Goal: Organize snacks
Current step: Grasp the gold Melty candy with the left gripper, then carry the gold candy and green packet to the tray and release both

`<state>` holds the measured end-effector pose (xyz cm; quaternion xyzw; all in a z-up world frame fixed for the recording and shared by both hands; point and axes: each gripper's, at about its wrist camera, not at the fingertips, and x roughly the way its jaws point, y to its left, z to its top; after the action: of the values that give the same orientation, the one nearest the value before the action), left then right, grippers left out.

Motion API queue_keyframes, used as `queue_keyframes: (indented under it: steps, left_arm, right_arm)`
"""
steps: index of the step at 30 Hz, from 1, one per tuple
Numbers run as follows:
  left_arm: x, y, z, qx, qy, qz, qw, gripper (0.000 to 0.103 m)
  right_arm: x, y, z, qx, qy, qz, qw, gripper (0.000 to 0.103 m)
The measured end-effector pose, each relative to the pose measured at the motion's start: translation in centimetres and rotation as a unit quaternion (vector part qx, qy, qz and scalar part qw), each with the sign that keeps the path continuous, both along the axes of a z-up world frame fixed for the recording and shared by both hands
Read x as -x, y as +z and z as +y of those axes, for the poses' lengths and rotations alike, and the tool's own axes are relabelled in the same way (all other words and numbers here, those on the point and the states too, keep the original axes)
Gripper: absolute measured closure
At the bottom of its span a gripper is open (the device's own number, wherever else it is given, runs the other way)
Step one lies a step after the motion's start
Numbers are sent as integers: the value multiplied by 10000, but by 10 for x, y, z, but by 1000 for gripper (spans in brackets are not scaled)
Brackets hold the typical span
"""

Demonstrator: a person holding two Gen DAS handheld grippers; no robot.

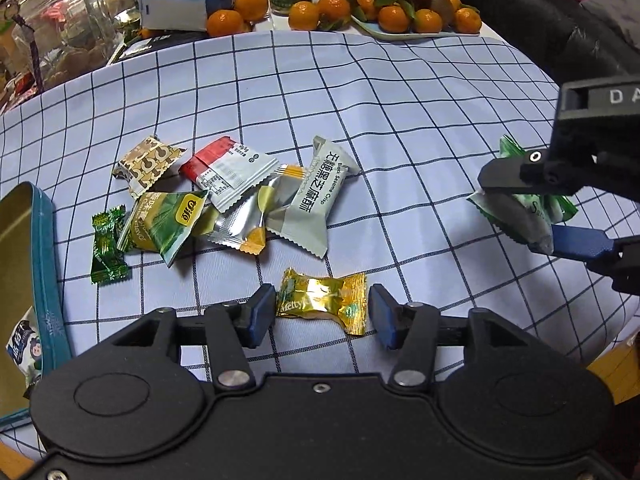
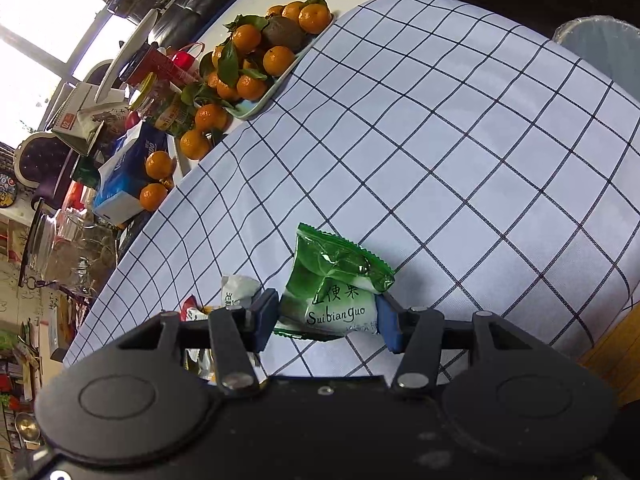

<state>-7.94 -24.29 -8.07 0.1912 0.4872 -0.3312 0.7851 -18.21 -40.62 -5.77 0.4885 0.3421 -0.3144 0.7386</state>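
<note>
Right now the gold candy [image 1: 323, 303] lies sideways on the checked cloth [image 1: 400, 120] between the wide-open, empty left gripper [image 1: 322, 316], while the right gripper [image 2: 326, 322] squeezes a green packet [image 2: 334, 284].

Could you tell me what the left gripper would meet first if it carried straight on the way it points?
Most likely the gold Melty candy, lying between the open left gripper fingers on the checked tablecloth; how far above it the fingertips are is unclear.

Both wrist cameras look steeply down, close over the shared checked tablecloth [image 1: 360, 100].
</note>
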Motion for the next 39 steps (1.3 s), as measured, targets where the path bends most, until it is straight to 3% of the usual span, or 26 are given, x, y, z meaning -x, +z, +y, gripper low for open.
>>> queue_keyframes:
  steps: [7, 18, 39]
  left_arm:
    - [-7, 3, 6, 164, 172, 205, 9995, 57]
    - [-26, 30, 38, 538, 809, 126, 9952, 58]
    - [-48, 72, 126, 926, 1439, -131, 9852, 58]
  right_arm:
    - [-2, 2, 1, 39, 37, -6, 10000, 48]
    - [-11, 5, 9, 293, 136, 157, 9994, 48]
    - [-50, -9, 59, 691, 786, 783, 9914, 48]
